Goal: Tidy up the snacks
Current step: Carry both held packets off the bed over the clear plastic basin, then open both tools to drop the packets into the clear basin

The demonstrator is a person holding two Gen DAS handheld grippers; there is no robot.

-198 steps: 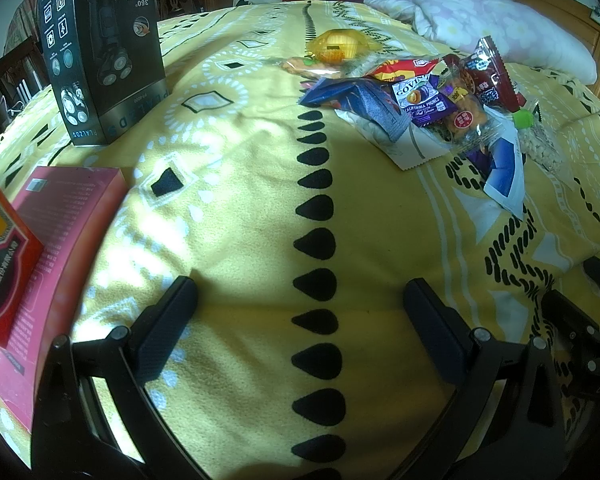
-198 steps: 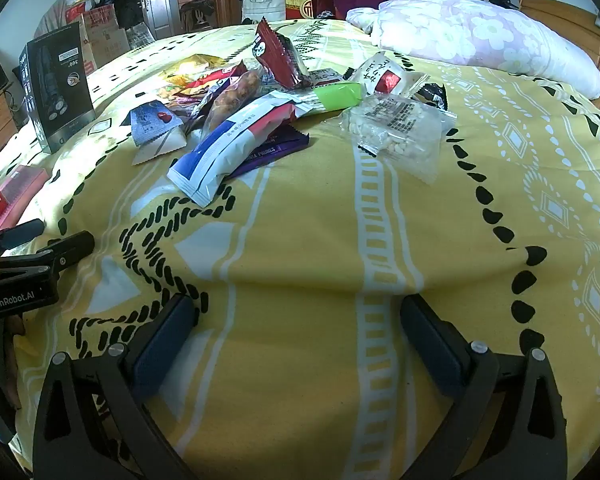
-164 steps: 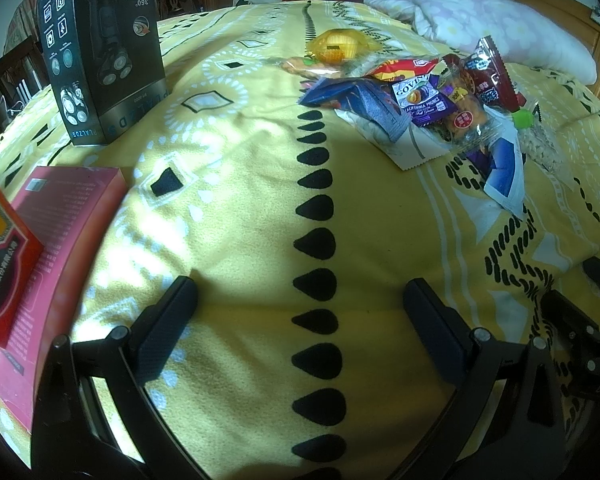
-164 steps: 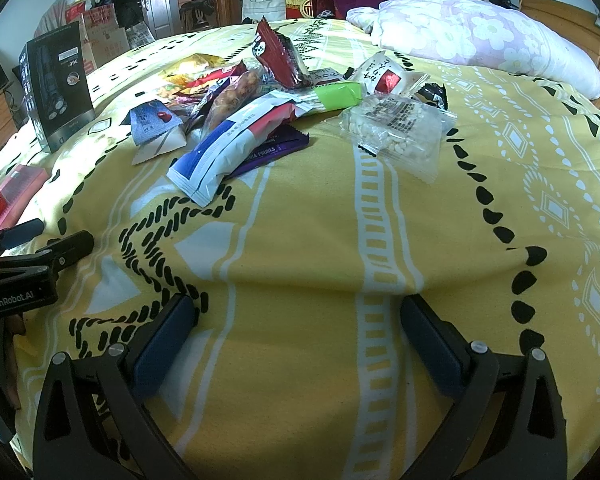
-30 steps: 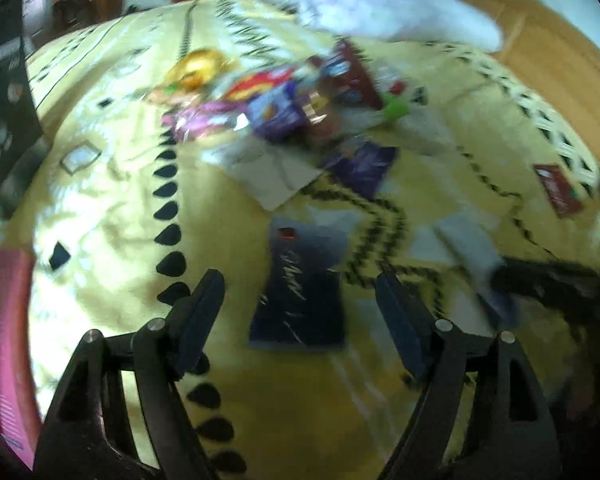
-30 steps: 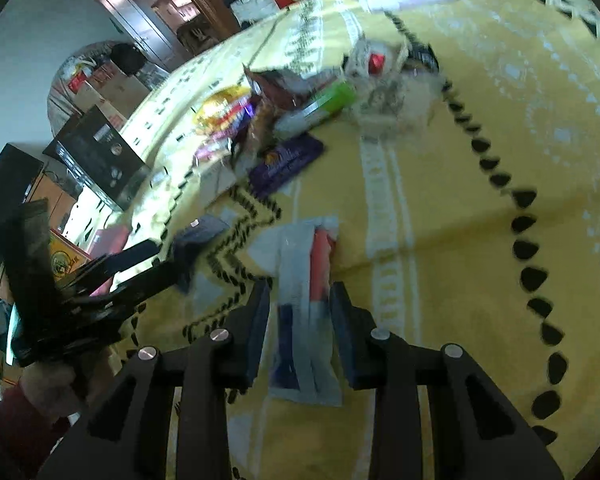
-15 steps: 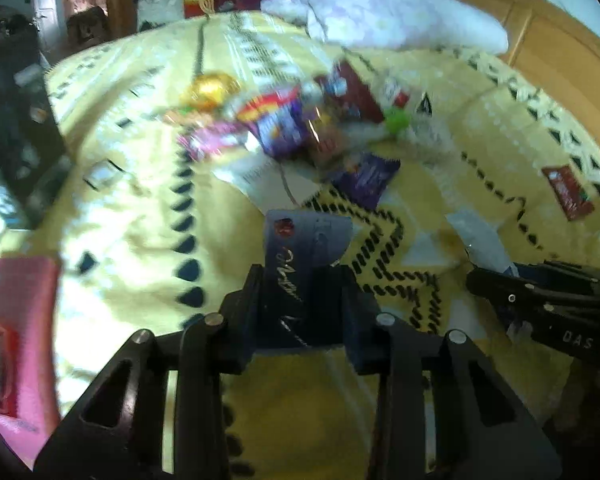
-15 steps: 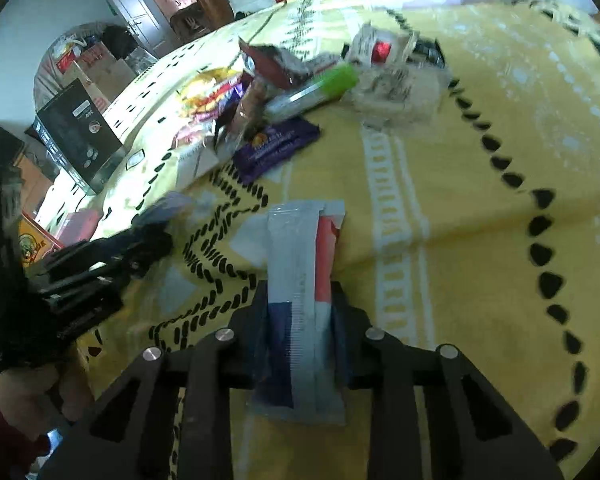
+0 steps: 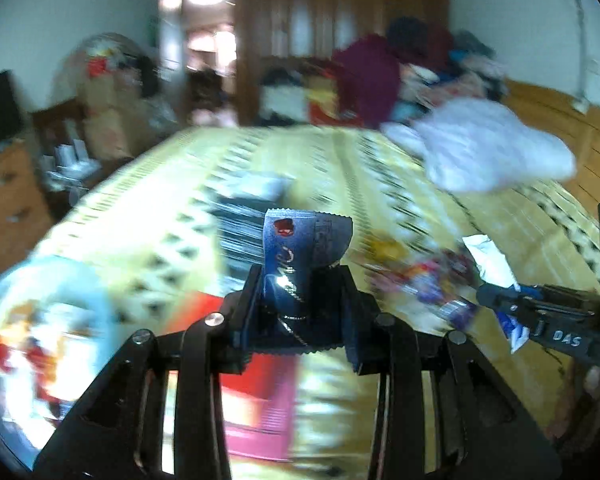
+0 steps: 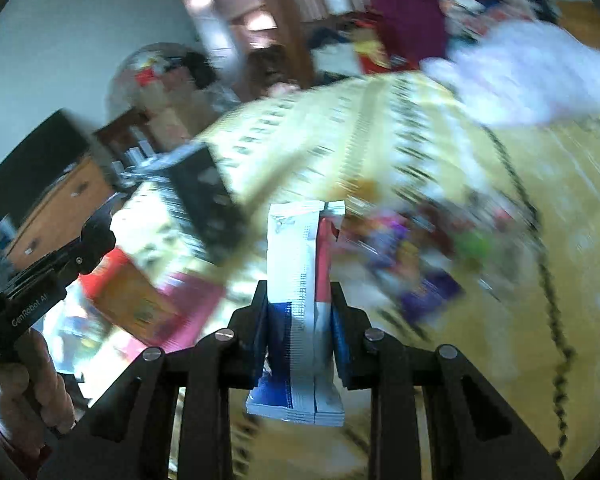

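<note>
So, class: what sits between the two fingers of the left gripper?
A dark blue snack packet, clamped in the left gripper; the left wrist view shows it.

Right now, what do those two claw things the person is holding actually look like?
Both are matte black plastic. Each gripper, left and right, has two angular linkage arms joined by silver screw heads, ending in flat dark-blue pads. White lettering marks their sides: "GenRobot.AI" on the left one, seen from the right camera, and "DAS" on the right one. A bare hand grips the left handle. No cables show.
</note>
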